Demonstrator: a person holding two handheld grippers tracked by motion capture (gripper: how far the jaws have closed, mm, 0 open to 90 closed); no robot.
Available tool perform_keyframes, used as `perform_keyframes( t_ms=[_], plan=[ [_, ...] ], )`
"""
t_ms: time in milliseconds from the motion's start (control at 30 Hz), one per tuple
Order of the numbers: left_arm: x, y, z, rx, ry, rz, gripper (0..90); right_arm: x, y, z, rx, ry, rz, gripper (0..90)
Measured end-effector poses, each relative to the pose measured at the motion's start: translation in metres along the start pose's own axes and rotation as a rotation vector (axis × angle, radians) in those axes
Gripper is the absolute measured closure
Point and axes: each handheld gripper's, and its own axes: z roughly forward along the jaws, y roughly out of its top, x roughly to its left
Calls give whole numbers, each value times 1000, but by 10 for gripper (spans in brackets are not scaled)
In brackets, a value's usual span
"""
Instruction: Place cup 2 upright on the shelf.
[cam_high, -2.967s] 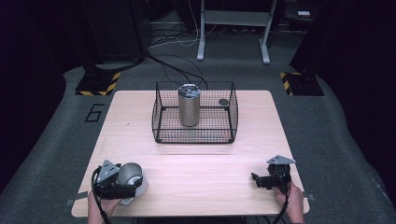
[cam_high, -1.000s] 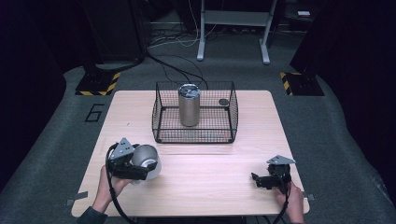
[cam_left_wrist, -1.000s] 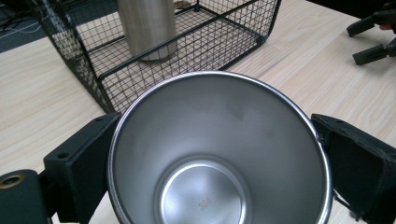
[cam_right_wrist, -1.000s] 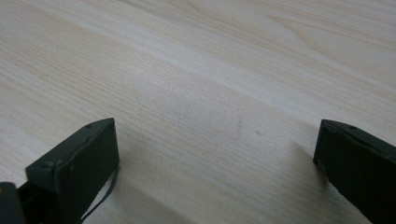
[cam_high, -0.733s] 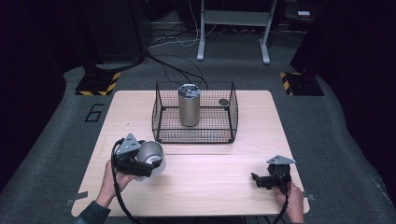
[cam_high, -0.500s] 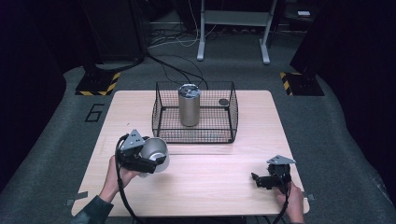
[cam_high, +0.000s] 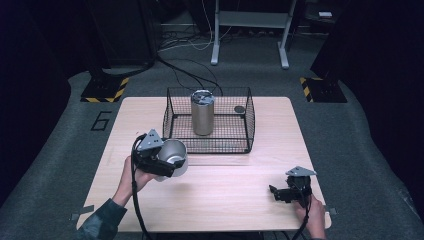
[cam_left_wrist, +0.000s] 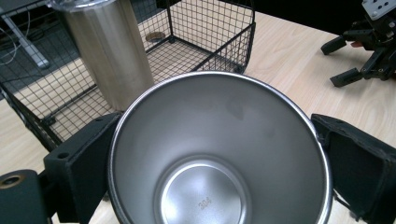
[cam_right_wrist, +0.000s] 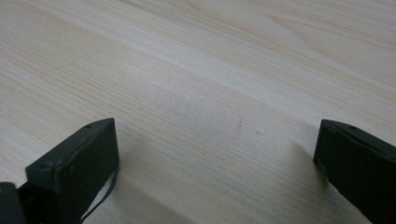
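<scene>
My left gripper holds a stainless steel cup by its outer wall, one black jaw pressed against each side of the rim. In the left gripper view the cup faces the camera mouth-first; its polished interior and flat bottom, stamped "304", are visible. The cup is lifted off the wooden table, tilted on its side, and sits just in front of the near left corner of the black wire basket, apart from the mesh.

Inside the basket stands a tall stainless steel tumbler with a clear lid, upright, towards the left half of the basket floor. A small dark round object lies at the basket's far right corner; I cannot tell what it is.

My right gripper rests low at the near right part of the table, well apart from the basket and the cup. Its jaws stand wide apart with nothing between them; in the right gripper view, bare wood grain lies between the two jaws.
</scene>
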Motion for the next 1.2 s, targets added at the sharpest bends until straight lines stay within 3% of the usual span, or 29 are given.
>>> perform_keyframes(
  t_ms=[300, 967, 1200],
  plan=[
    [6, 12, 10, -10, -25, -3, 60, 0, 0, 0, -4, 1, 1, 0],
    [16, 58, 47, -12, -67, 75, 60, 0, 0, 0, -5, -1, 2, 0],
    [19, 67, 58, -9, -80, 78, 60, 0, 0, 0, -1, 1, 0, 0]
  ],
)
